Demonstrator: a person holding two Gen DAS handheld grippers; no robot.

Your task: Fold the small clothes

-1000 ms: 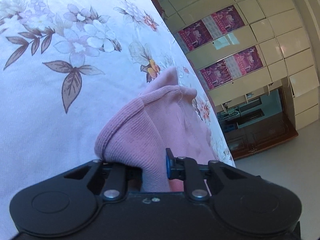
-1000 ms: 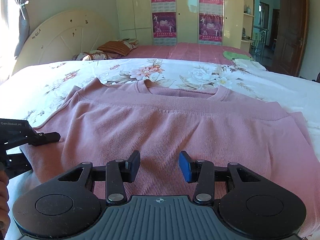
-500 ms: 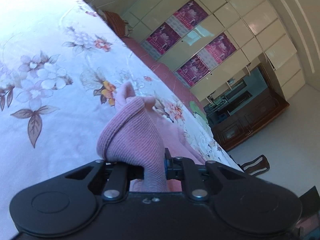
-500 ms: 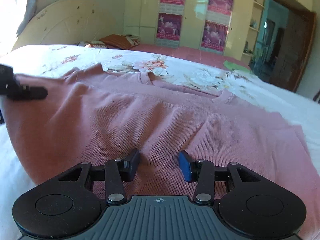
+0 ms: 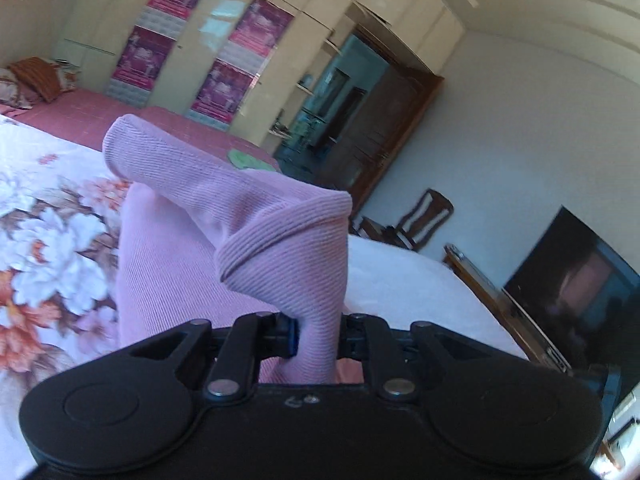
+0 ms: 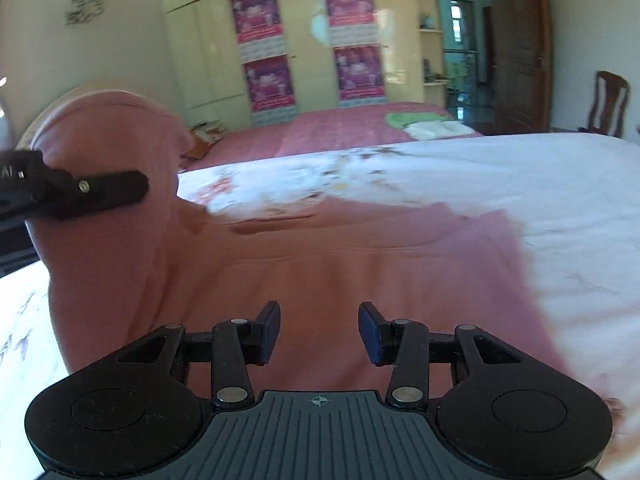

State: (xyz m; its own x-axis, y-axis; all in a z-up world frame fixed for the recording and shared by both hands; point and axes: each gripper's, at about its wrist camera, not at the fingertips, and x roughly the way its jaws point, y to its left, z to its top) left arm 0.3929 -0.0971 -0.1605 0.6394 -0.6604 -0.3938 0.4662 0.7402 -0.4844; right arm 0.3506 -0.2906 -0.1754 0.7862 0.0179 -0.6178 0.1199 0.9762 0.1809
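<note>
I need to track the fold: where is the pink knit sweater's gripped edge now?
In the right wrist view it is raised at far left, pinched in the left tongs, above the rest of the pink knit sweater lying on the floral bedspread.

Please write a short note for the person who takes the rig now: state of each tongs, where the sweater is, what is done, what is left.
Left tongs: shut on a raised fold of the pink sweater, at its left side.
Right tongs: open, holding nothing, above the sweater's near part.
Sweater: the rest lies flat on the flowered bed cover.
Done: left side lifted.
Left: lay that side across the body, fold the other side, then fold in half.
</note>
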